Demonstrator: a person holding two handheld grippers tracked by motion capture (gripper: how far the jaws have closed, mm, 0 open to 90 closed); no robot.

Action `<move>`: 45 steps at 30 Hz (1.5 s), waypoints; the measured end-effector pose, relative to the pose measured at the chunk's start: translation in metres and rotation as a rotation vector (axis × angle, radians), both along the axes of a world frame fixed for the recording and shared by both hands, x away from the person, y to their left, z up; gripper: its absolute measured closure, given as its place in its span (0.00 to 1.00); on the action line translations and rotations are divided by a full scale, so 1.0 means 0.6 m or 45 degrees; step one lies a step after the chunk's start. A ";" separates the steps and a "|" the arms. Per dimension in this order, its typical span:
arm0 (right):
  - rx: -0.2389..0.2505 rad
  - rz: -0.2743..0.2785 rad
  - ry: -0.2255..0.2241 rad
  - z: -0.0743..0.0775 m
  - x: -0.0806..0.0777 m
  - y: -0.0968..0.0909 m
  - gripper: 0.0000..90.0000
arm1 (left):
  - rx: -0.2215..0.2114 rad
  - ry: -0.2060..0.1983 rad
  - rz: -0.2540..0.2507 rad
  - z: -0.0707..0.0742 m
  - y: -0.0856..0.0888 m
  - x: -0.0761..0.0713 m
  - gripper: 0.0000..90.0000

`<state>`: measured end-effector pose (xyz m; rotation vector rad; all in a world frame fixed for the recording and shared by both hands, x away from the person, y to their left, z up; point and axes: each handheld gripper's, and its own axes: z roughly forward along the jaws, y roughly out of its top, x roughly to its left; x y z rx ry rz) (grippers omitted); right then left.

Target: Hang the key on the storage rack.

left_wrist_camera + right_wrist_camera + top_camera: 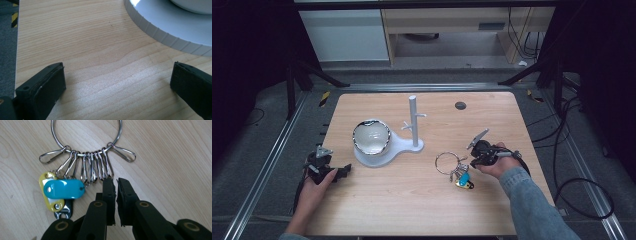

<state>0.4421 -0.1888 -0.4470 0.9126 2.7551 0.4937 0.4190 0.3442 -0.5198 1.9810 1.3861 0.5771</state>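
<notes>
Pale wooden table [402, 200]: your key ring [86, 135] lies flat right of centre, near the white stand [412, 125] and the bowl [371, 136] on its base. Its long axis runs from the big loop toward you; the clips and the blue tag [63, 188] point at your right gripper [116, 182], whose jaws are nearly closed just behind the clips, with nothing between them. Your left gripper [117, 80] rests wide open and empty beside the base.
</notes>
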 end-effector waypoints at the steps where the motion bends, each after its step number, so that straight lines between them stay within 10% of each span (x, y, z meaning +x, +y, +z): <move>1: -0.007 0.008 0.009 -0.001 0.002 0.006 0.94 | 0.000 0.000 0.000 0.000 0.000 0.000 0.00; 45: -0.257 0.161 0.166 -0.026 0.064 0.073 0.90 | 0.000 0.000 0.000 0.000 0.000 0.000 0.00</move>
